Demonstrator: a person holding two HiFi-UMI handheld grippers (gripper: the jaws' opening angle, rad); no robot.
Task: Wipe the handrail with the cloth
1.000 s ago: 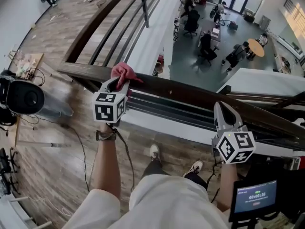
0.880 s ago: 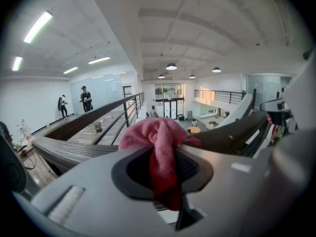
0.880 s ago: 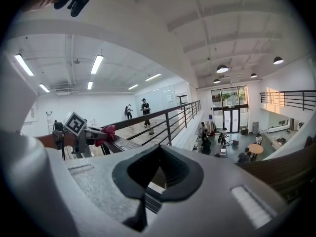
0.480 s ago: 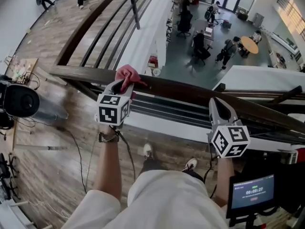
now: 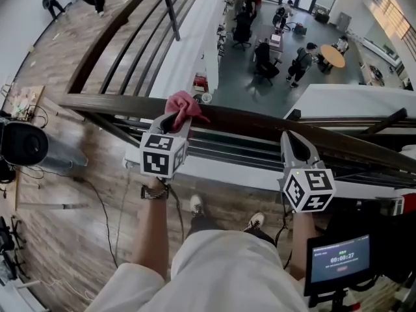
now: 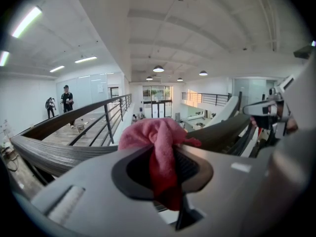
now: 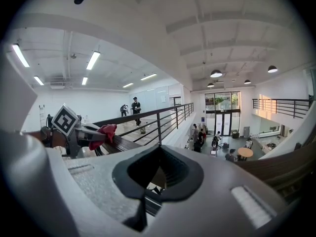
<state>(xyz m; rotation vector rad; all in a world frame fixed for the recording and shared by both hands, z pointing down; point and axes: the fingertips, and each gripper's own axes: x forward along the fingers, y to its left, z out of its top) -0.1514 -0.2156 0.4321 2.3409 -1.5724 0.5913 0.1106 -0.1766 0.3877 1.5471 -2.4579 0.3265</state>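
Note:
The dark wooden handrail (image 5: 260, 123) runs across the head view from left to right. A pink cloth (image 5: 184, 104) lies bunched on top of it, and my left gripper (image 5: 177, 119) is shut on the cloth and pressed against the rail. In the left gripper view the cloth (image 6: 159, 141) fills the gap between the jaws, with the handrail (image 6: 47, 152) behind it. My right gripper (image 5: 290, 137) is shut and empty, its tip at the rail's near side further right. From the right gripper view, the shut jaws (image 7: 159, 149) point past the handrail (image 7: 124, 143) and the cloth (image 7: 101, 132) shows at left.
Metal bars (image 5: 214, 149) run under the rail, with an open drop to a lower floor with desks and people (image 5: 273, 51). A black round device (image 5: 23, 145) stands at left, cables (image 5: 120, 207) lie on the wooden floor, and a timer screen (image 5: 338, 257) sits at lower right.
My left gripper has slid the pink cloth to the right along the handrail, away from the rail's corner. The right gripper has stayed near the rail, still shut.

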